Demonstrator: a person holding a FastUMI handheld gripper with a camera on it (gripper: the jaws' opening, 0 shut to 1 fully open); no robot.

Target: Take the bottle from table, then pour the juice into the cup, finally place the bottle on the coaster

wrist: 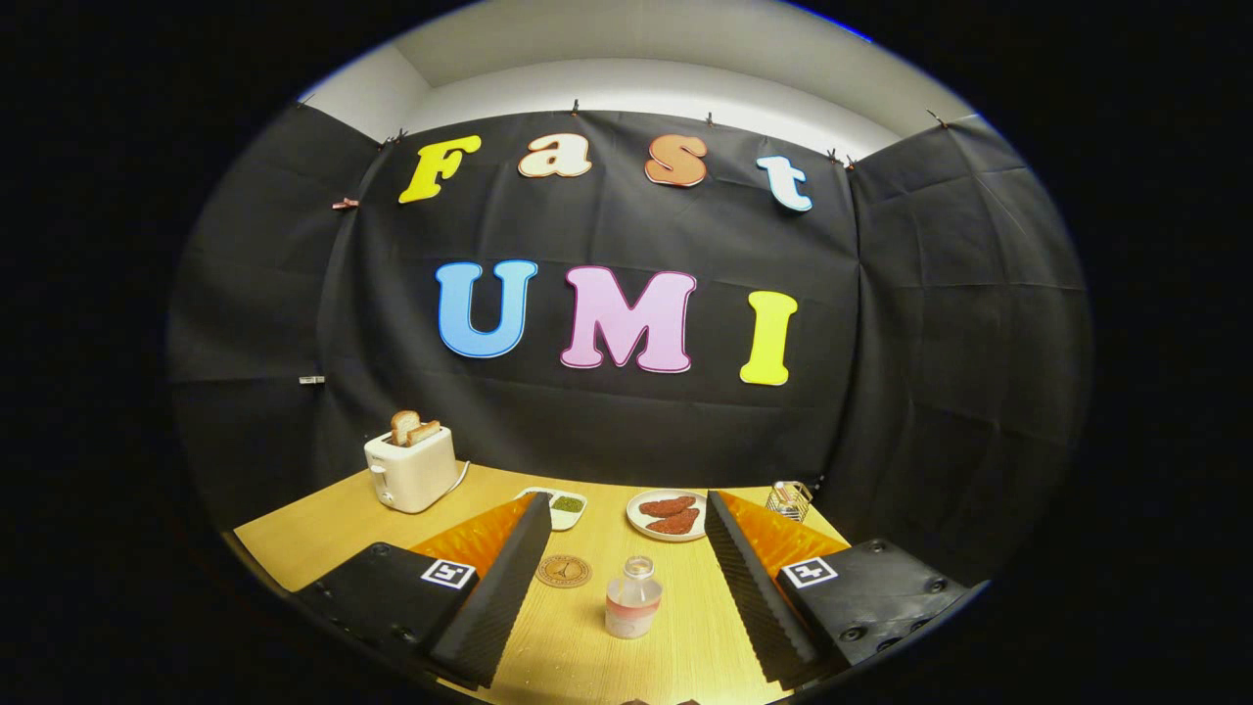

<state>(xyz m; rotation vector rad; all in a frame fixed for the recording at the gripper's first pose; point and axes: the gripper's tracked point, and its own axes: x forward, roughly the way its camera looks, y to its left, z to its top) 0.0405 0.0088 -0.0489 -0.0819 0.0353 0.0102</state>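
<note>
Wooden counter [675, 627] against black cloth, toaster [411, 470] with bread off to the back left. Tongs [626, 597] are spread wide, gripping nothing. Bottle [632, 598] stands upright between the fingers, untouched, with the round coaster [563, 570] just beside it and a plate [669, 515] of food beyond.
</note>
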